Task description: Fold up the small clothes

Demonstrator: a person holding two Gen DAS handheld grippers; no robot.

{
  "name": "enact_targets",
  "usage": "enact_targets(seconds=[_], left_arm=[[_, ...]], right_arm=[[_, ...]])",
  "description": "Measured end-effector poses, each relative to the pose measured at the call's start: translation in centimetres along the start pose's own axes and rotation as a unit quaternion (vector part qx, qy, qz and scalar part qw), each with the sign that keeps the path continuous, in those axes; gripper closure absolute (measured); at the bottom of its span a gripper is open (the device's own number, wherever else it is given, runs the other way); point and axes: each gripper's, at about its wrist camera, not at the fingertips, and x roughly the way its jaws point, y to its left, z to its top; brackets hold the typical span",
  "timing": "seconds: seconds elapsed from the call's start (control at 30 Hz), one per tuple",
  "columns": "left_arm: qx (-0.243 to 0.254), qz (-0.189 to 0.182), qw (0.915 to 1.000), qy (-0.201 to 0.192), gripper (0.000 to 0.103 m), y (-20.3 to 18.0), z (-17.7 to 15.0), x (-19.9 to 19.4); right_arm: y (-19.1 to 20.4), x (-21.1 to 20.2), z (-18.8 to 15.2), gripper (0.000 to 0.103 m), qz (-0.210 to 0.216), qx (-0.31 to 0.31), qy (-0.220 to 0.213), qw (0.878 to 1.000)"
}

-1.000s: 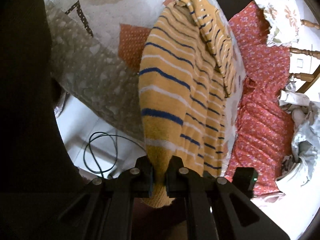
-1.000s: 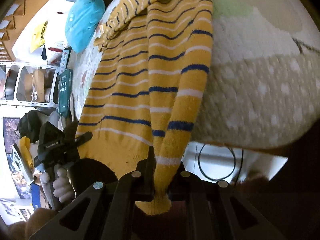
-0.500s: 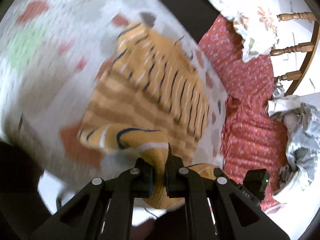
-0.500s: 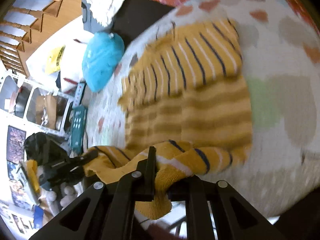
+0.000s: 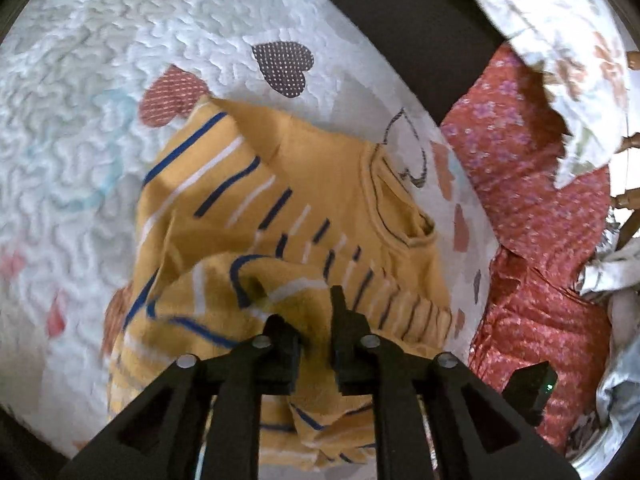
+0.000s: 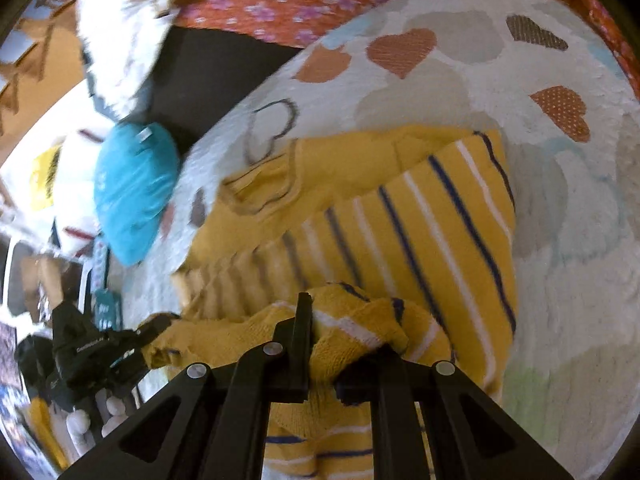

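We have the yellow striped sweater (image 5: pixel 320 184) on the heart-print quilt (image 5: pixel 80 100), collar end lying flat, hem bunched up toward us. Left gripper (image 5: pixel 316 320) pinches one hem corner; right gripper (image 6: pixel 344 328) clamps the other. Knit looks soft, thick and light, with no stiffness, and we judge it will sag between grips. Best holds are the hem corners and shoulder seams. We see no containers clearly. A teal cushion (image 6: pixel 132 192) sits just off the quilt.
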Motion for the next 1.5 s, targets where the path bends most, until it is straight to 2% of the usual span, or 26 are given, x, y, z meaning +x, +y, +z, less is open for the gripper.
enact_targets(seconds=[0.1, 0.2, 0.27, 0.33, 0.37, 0.4, 0.47, 0.57, 0.67, 0.8, 0.87, 0.9, 0.93, 0.97, 1.0, 1.07, 1.13, 1.17, 1.23, 1.33, 1.37, 1.4, 1.43, 1.5], left_arm=[[-0.003, -0.017, 0.9998, 0.006, 0.084, -0.2, 1.5, 0.5], [0.002, -0.041, 0.9992, 0.002, 0.074, -0.6, 2.2, -0.5], [0.004, -0.05, 0.9986, -0.013, 0.06, -0.7, 2.2, -1.6], [0.01, -0.052, 0.9982, -0.029, 0.056, -0.5, 2.1, -2.8], [0.011, -0.052, 0.998, -0.034, 0.056, -0.3, 2.1, -3.2], [0.009, -0.05, 0.9979, -0.039, 0.056, 0.1, 2.1, -3.7], [0.006, -0.041, 0.998, -0.048, 0.056, 0.8, 2.0, -4.3], [0.034, -0.004, 0.9977, -0.058, 0.056, 1.2, 1.3, -4.7], [0.101, 0.058, 0.9906, -0.072, 0.056, 0.5, 0.2, -4.3], [0.211, 0.12, 0.9656, -0.093, 0.055, -1.6, -1.2, -2.6], [0.242, 0.149, 0.9539, -0.097, 0.055, -2.2, -1.6, -1.6], [0.247, 0.184, 0.9463, -0.099, 0.055, -2.1, -1.6, -0.8], [0.242, 0.209, 0.9426, -0.097, 0.062, -1.7, -1.4, -0.2], [0.232, 0.218, 0.9433, -0.093, 0.073, -1.1, -1.0, 0.2], [0.216, 0.223, 0.947, -0.08, 0.077, -0.2, -0.4, 0.6], [0.191, 0.22, 0.9542, -0.071, 0.08, 1.3, 0.7, 0.7], [0.164, 0.228, 0.9569, -0.074, 0.084, 2.7, 1.9, 0.4], [0.145, 0.22, 0.9619, -0.072, 0.084, 3.5, 2.5, 0.2], [0.099, 0.18, 0.9769, -0.058, 0.084, 5.1, 3.7, -0.2], [0.065, 0.138, 0.9875, -0.04, 0.084, 6.4, 4.5, -0.6], [0.063, 0.13, 0.9886, -0.041, 0.084, 6.5, 4.6, -0.9], [0.062, 0.124, 0.9894, -0.042, 0.084, 6.5, 4.6, -1.2], [0.063, 0.118, 0.9901, -0.044, 0.084, 6.5, 4.6, -1.6], [0.061, 0.105, 0.9914, -0.05, 0.084, 6.6, 4.6, -2.3]], right_arm=[[-2.2, 1.5, 1.7, 0.093, 0.011, 0.06, -0.003, 0.998], [-3.3, 2.4, 2.7, 0.092, 0.034, 0.102, -0.005, 0.994], [-3.5, 2.7, 3.2, 0.086, 0.045, 0.116, -0.008, 0.992], [-3.4, 2.9, 3.6, 0.064, 0.068, 0.125, -0.012, 0.99], [-3.4, 2.9, 3.8, 0.057, 0.079, 0.129, -0.017, 0.988], [-3.4, 2.8, 3.9, 0.046, 0.084, 0.133, -0.024, 0.987], [-3.2, 2.6, 4.3, 0.045, 0.084, 0.14, -0.03, 0.986], [-2.7, 1.8, 4.5, 0.045, 0.074, 0.131, -0.036, 0.988], [-0.8, -0.1, 4.3, 0.044, 0.039, 0.061, -0.049, 0.996], [2.1, -1.8, 2.9, 0.044, -0.034, -0.047, -0.055, 0.997], [3.2, -2.1, 1.9, 0.043, -0.04, -0.078, -0.051, 0.995], [4.0, -1.8, 1.5, 0.043, -0.031, -0.089, -0.042, 0.995], [4.9, -1.3, 1.0, 0.044, -0.023, -0.097, -0.031, 0.995], [5.8, -0.7, 0.6, 0.045, -0.019, -0.108, -0.02, 0.994], [6.9, 0.0, 0.1, 0.045, -0.016, -0.123, -0.009, 0.992], [9.2, 1.7, -0.6, 0.045, -0.015, -0.157, 0.01, 0.987], [11.7, 4.0, -1.4, 0.045, -0.025, -0.199, 0.029, 0.979], [12.8, 5.2, -1.8, 0.045, -0.035, -0.22, 0.036, 0.974], [14.3, 7.4, -2.5, 0.045, -0.059, -0.254, 0.047, 0.964], [15.2, 10.6, -3.4, 0.046, -0.109, -0.292, 0.061, 0.948], [15.4, 11.3, -3.5, 0.052, -0.121, -0.301, 0.066, 0.944], [15.6, 11.8, -3.8, 0.09, -0.129, -0.312, 0.075, 0.938], [15.9, 12.0, -3.9, 0.099, -0.135, -0.32, 0.084, 0.934], [16.6, 11.3, -3.6, 0.099, -0.15, -0.329, 0.062, 0.93]])
